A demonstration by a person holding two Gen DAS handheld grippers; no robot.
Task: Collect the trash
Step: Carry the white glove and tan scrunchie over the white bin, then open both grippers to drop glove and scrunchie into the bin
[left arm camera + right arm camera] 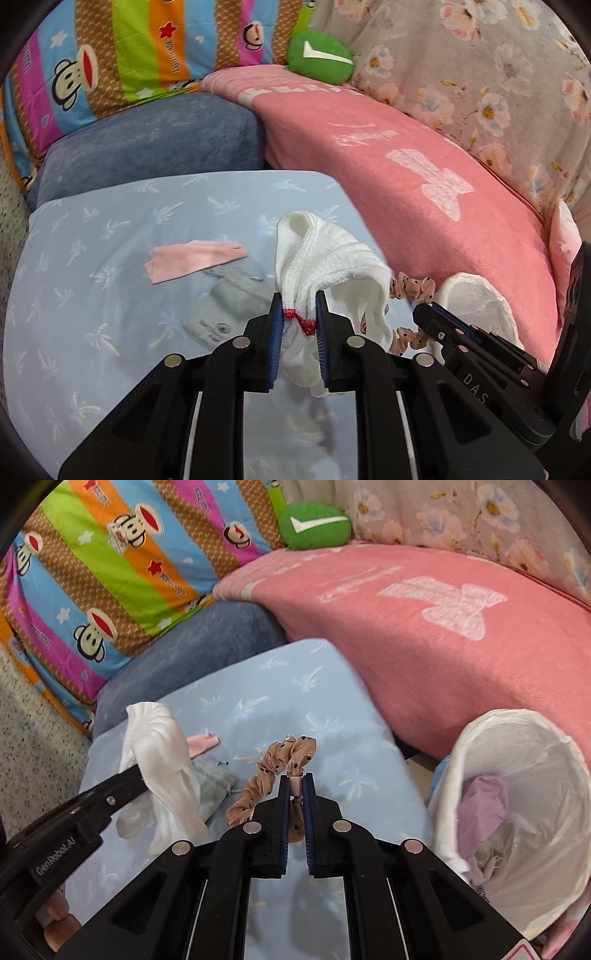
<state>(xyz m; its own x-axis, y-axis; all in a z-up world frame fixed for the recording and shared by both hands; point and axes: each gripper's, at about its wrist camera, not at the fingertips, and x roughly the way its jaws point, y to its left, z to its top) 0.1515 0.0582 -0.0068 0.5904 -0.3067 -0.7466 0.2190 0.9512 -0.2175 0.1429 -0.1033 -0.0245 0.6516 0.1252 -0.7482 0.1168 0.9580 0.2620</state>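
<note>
Sock (325, 266) left of scrunchie (280, 771) on the pillow (332, 738) — bin (524, 812) at its right.

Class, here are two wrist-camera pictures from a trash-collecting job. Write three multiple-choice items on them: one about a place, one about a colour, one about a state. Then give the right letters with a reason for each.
1. Where is the bin with the white liner?
A. to the right of the blue pillow
B. on the striped quilt
C. under the green cushion

2. What colour is the edging on the white sock?
A. green
B. red
C. black

3. What is the right gripper doing?
A. hanging open over the bin
B. shut on the white sock
C. shut on the spotted scrunchie

Answers:
1 A, the bin stands beside the pillow, at its right.
2 B, a red trim shows between the left gripper fingers.
3 C, its fingers pinch the beige scrunchie.
</note>
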